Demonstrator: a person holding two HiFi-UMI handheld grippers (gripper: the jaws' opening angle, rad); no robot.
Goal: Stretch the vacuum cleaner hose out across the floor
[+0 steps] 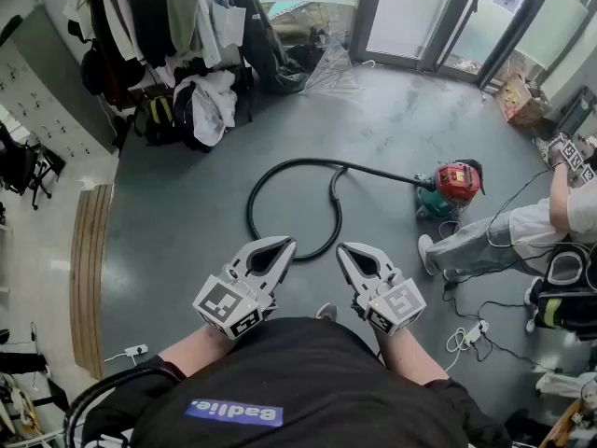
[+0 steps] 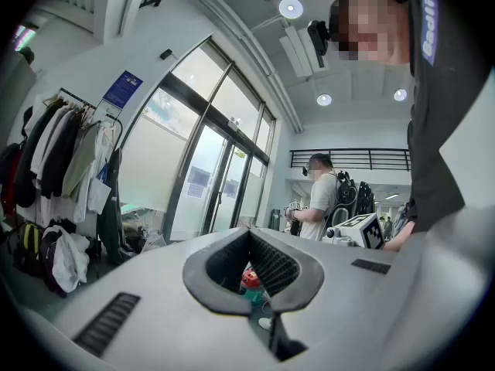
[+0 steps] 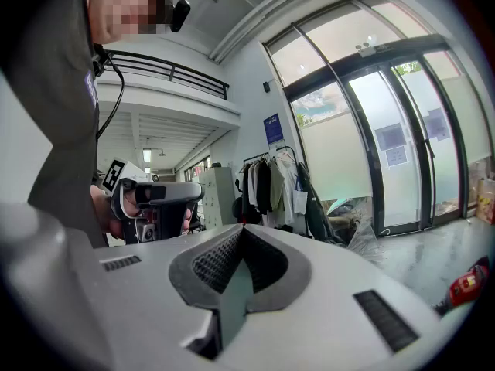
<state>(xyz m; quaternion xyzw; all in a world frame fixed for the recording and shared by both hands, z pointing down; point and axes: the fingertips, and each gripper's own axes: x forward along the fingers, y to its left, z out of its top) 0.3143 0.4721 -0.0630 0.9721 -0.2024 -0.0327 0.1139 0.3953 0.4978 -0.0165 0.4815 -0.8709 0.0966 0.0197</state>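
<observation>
The thin black hose (image 1: 373,170) lay in a round loop on the smooth grey floor (image 1: 187,213). The left gripper (image 1: 280,247) and right gripper (image 1: 347,250) were clenched, empty.

- The hose (image 1: 308,161) lies on the floor (image 1: 187,213) in 1 loop, just ahead of the left tongs (image 1: 283,243) and the right tongs (image 1: 345,249).
- From the loop it runs right to the vacuum cleaner (image 1: 454,183).
- Another person (image 1: 504,231) is just right of the vacuum cleaner.
- Hanging clothes (image 1: 159,17) are at the far left, glass doors (image 1: 410,17) at the far side.
</observation>
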